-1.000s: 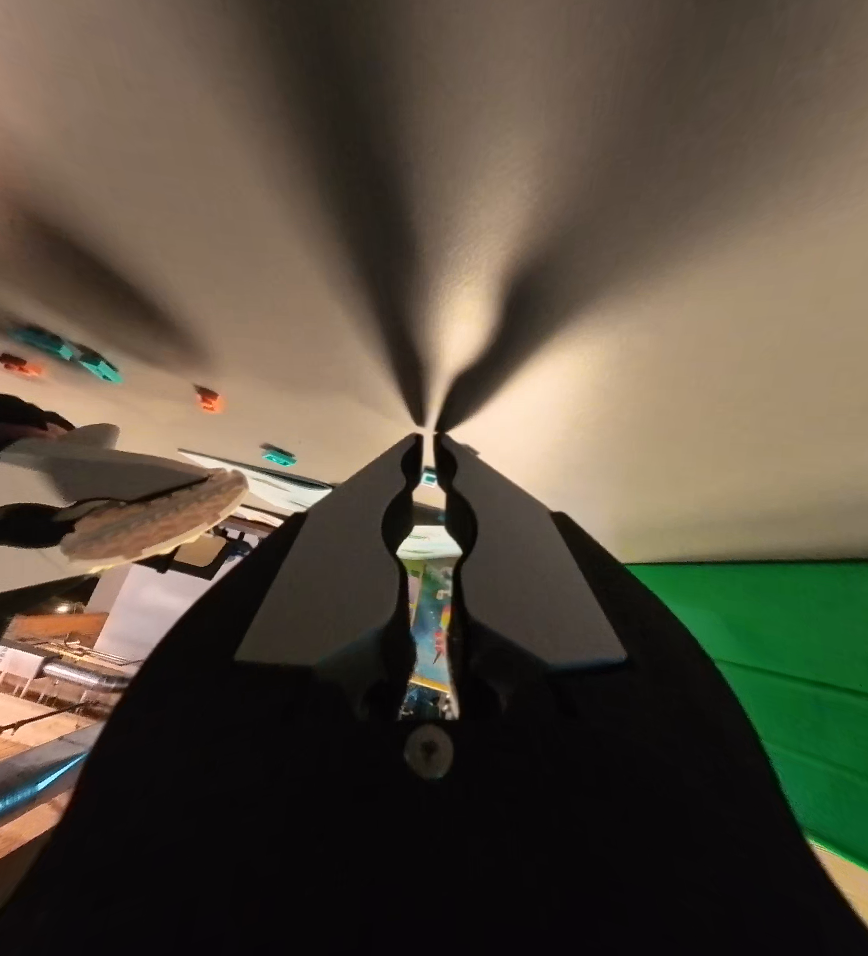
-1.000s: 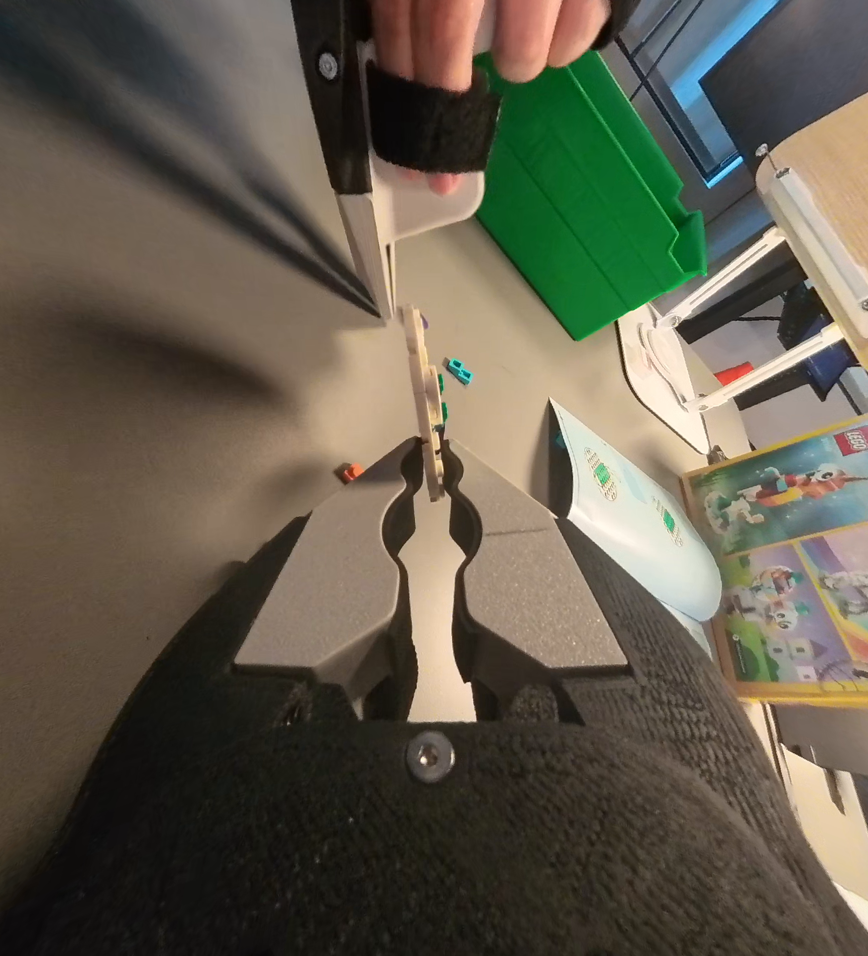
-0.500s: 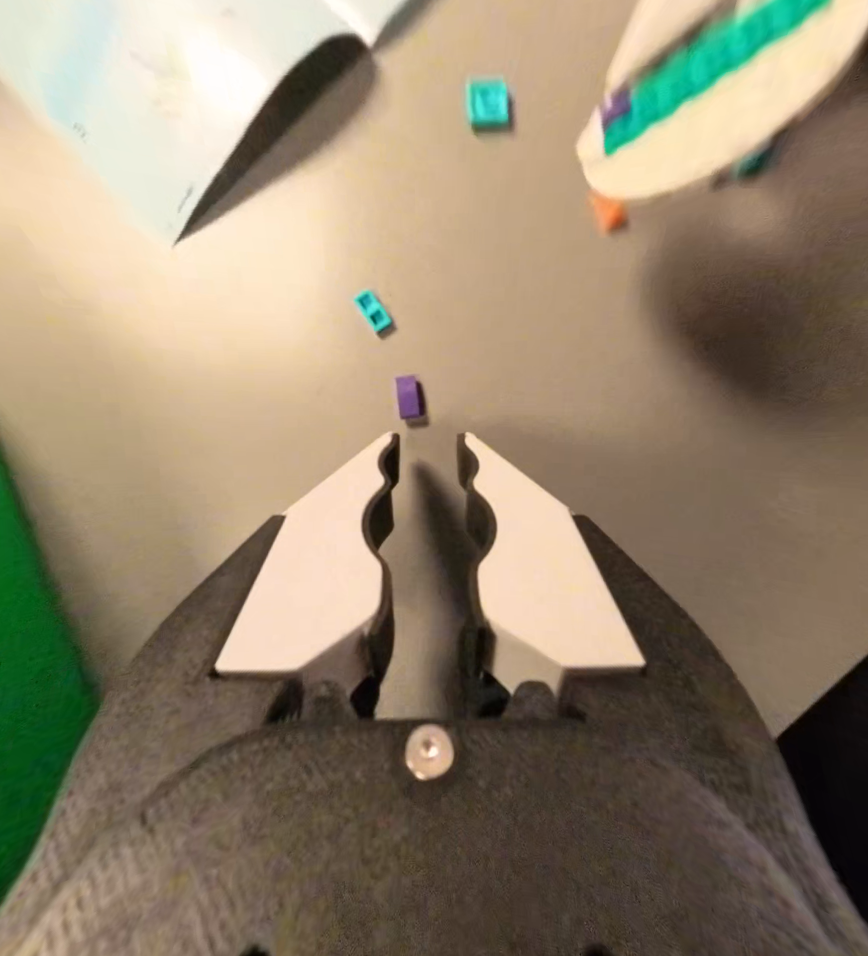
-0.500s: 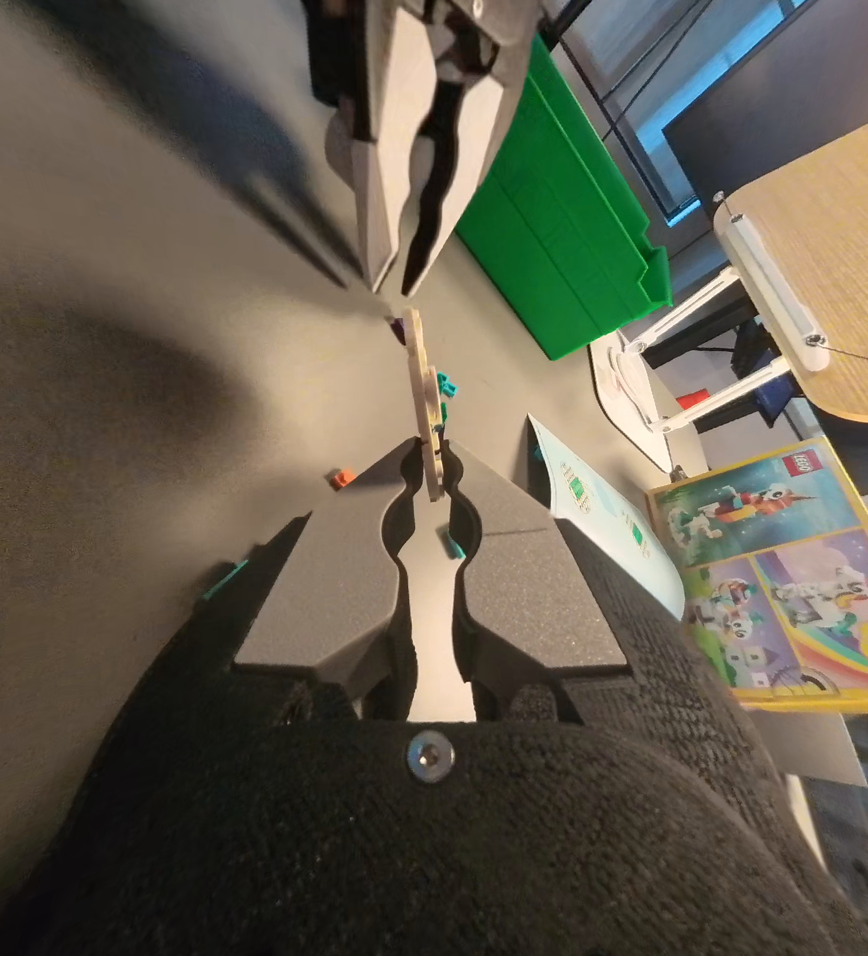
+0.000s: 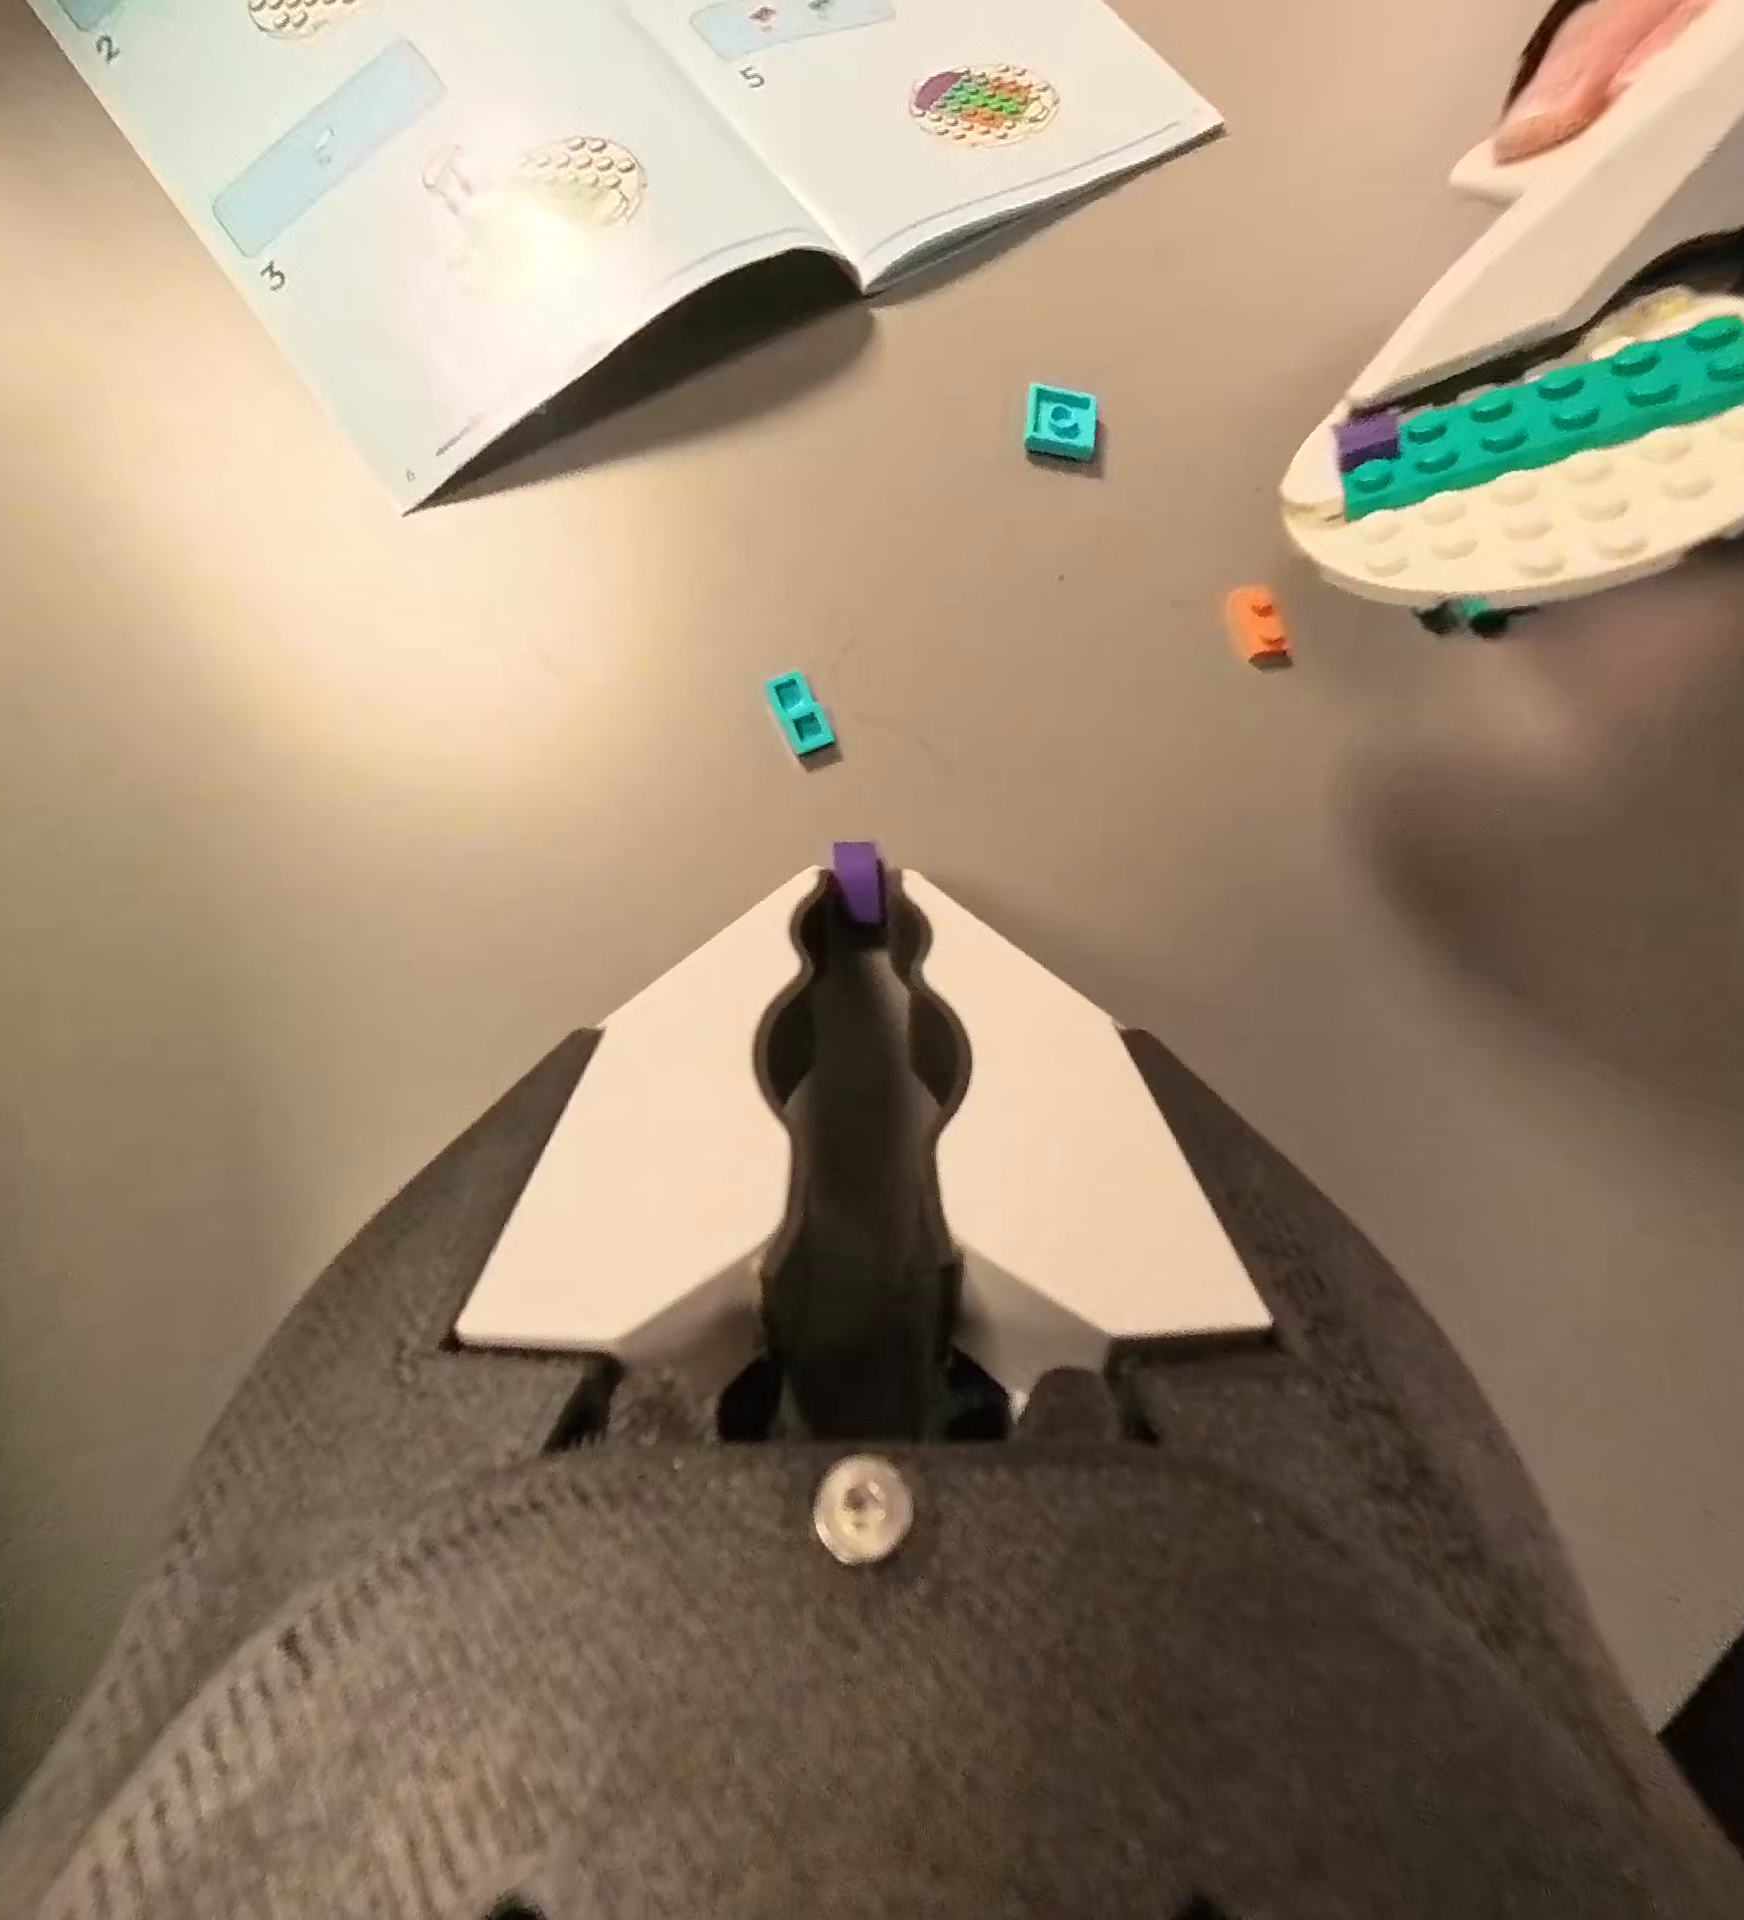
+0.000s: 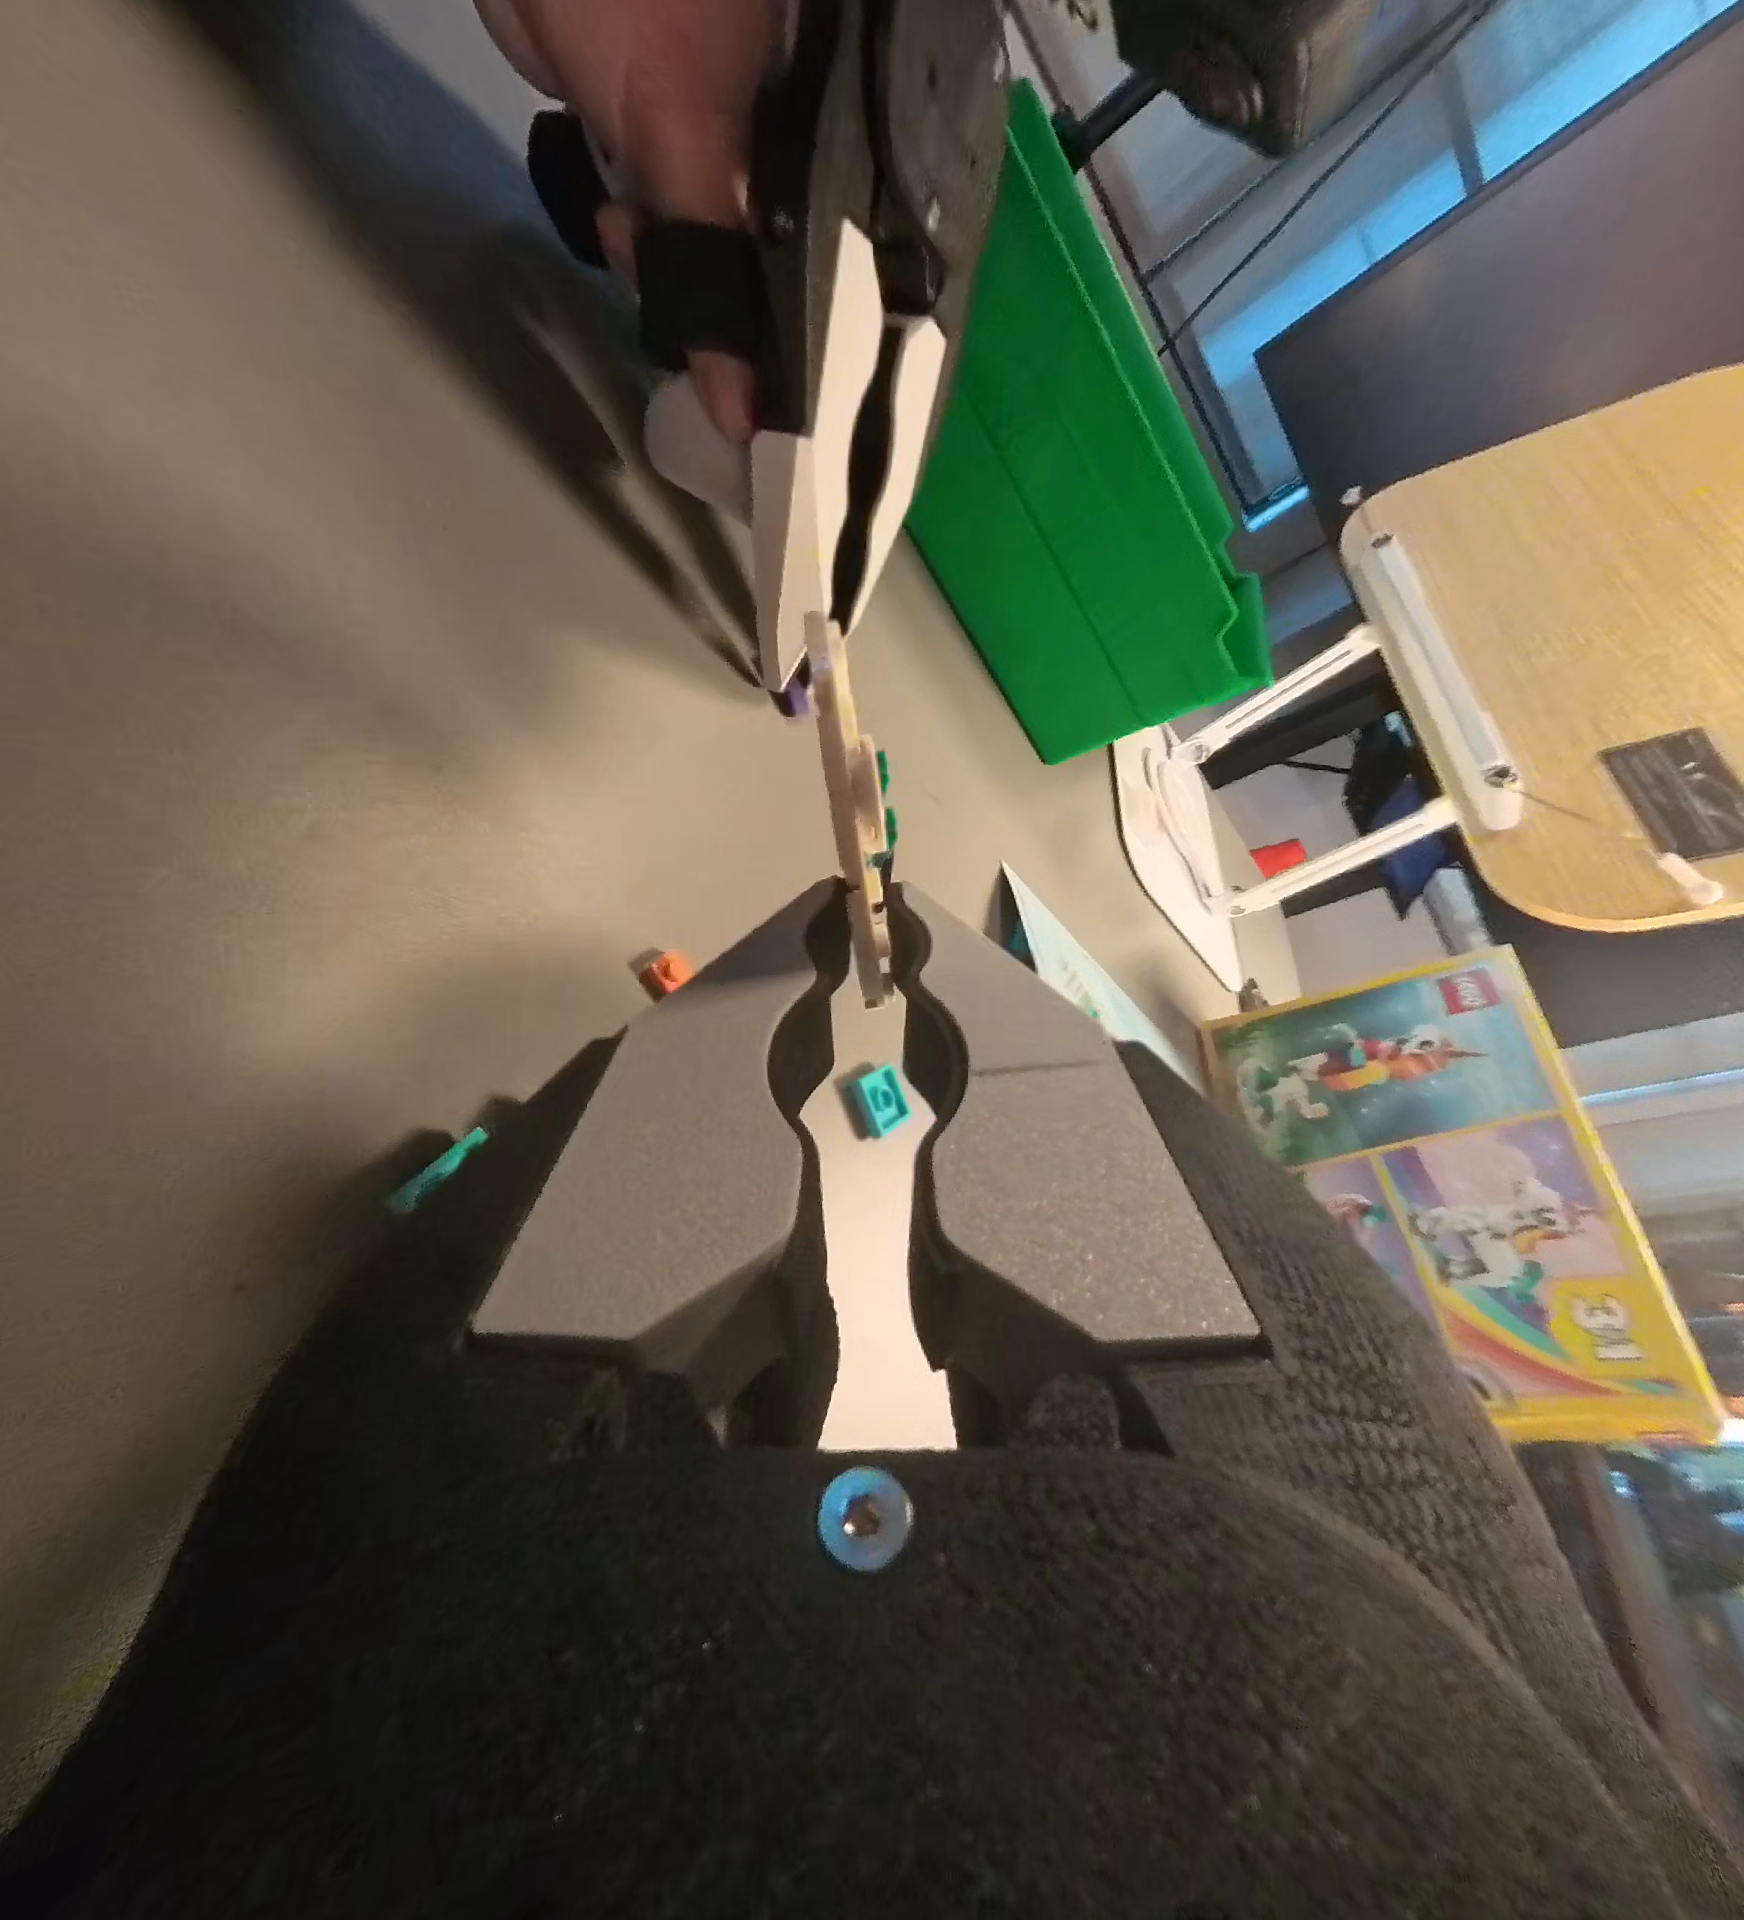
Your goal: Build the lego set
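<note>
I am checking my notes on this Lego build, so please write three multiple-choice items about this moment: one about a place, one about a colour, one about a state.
1. Where does the open instruction booklet lie in the left wrist view?
A. under the left gripper
B. on the table at the upper left
C. inside the green bin

2. What colour is the small piece between the tips of the left gripper?
A. purple
B. orange
C. white

3. How is the round cream plate held?
A. it lies flat on the table
B. it stands loose against the box
C. the right gripper is shut on its edge

Answers:
1 B: the pages lie spread on the table surface, far from the fingers.
2 A: a purple piece sits between the fingertips.
3 C: both fingers press the plate's edge, lifted off the table.
</note>
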`<state>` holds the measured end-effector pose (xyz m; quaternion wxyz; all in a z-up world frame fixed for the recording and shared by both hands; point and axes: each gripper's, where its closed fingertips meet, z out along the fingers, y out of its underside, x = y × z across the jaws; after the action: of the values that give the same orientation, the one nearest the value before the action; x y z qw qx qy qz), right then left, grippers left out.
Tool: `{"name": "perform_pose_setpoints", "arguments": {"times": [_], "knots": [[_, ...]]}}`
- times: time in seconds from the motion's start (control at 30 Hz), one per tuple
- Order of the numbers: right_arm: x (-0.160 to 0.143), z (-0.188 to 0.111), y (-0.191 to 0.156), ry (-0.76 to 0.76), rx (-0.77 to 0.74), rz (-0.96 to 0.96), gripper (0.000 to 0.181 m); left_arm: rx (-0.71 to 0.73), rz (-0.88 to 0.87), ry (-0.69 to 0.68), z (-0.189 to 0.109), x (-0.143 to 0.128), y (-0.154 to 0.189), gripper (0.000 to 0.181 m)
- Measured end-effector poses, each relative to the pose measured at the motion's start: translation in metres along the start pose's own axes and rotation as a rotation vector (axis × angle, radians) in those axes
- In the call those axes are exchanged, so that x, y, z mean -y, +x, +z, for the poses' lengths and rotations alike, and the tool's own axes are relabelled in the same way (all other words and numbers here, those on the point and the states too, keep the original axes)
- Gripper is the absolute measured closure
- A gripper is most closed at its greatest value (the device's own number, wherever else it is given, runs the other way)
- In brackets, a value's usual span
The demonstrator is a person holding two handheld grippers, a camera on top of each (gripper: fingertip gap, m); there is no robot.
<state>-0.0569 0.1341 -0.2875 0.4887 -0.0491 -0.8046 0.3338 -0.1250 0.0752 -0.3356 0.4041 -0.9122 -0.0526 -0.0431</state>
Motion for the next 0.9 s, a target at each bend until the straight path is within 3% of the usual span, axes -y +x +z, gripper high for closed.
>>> {"name": "perform_pose_setpoints", "arguments": {"times": [0.03, 0.13, 0.27, 0.4, 0.53, 0.9], "knots": [[0.001, -0.001, 0.0, 0.001, -0.011, -0.022, 0.177, 0.0, -0.007, 0.002, 0.0, 0.0, -0.001, 0.173], [0.004, -0.003, 0.003, 0.008, -0.061, -0.092, 0.177, -0.001, -0.038, 0.0, 0.001, 0.004, -0.001, 0.173], [0.01, -0.008, 0.015, 0.011, -0.173, -0.184, 0.176, -0.144, -0.073, 0.201, -0.016, 0.061, 0.038, 0.174], [0.019, -0.016, 0.025, 0.015, -0.295, -0.312, 0.175, -0.187, 0.044, 0.213, -0.026, 0.093, 0.071, 0.174], [0.024, -0.018, 0.028, 0.008, -0.345, -0.371, 0.176, -0.214, 0.089, 0.167, -0.027, 0.099, 0.09, 0.174], [0.025, -0.02, 0.029, 0.009, -0.362, -0.373, 0.176, -0.144, 0.147, 0.097, -0.023, 0.094, 0.09, 0.174]]}}
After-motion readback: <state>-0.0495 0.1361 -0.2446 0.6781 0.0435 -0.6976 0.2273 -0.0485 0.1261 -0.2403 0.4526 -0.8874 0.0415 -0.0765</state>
